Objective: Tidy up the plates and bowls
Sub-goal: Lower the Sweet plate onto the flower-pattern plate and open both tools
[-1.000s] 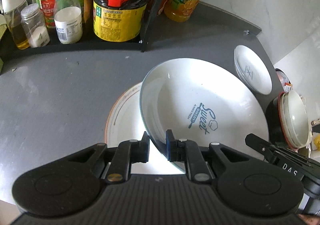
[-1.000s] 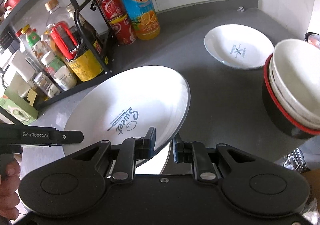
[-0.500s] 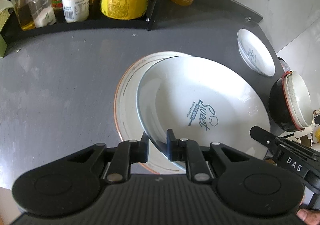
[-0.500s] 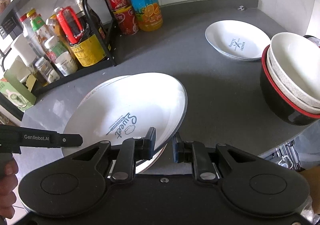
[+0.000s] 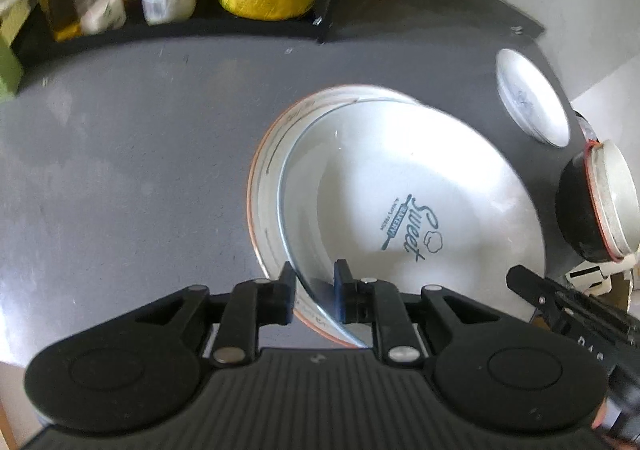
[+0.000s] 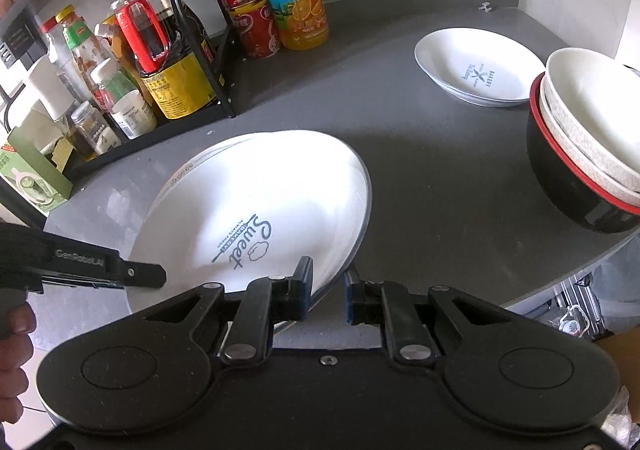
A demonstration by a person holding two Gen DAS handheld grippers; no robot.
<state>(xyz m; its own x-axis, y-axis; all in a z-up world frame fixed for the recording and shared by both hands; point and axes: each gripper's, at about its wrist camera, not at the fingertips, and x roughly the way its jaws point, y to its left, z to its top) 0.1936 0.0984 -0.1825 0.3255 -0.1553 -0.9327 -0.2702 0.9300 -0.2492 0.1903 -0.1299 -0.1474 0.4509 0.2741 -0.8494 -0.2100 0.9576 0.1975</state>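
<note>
A white "Sweet" plate [image 5: 400, 186] is sitting mid-frame atop an orange-rimmed plate [image 5: 266, 154]. A smaller white plate [image 6: 476, 66] and stacked bowls [image 6: 588, 138] are lying at right.

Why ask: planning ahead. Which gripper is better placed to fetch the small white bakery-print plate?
Probably right: the small white bakery-print plate lies on the right gripper's side, far right of the left gripper.
</note>
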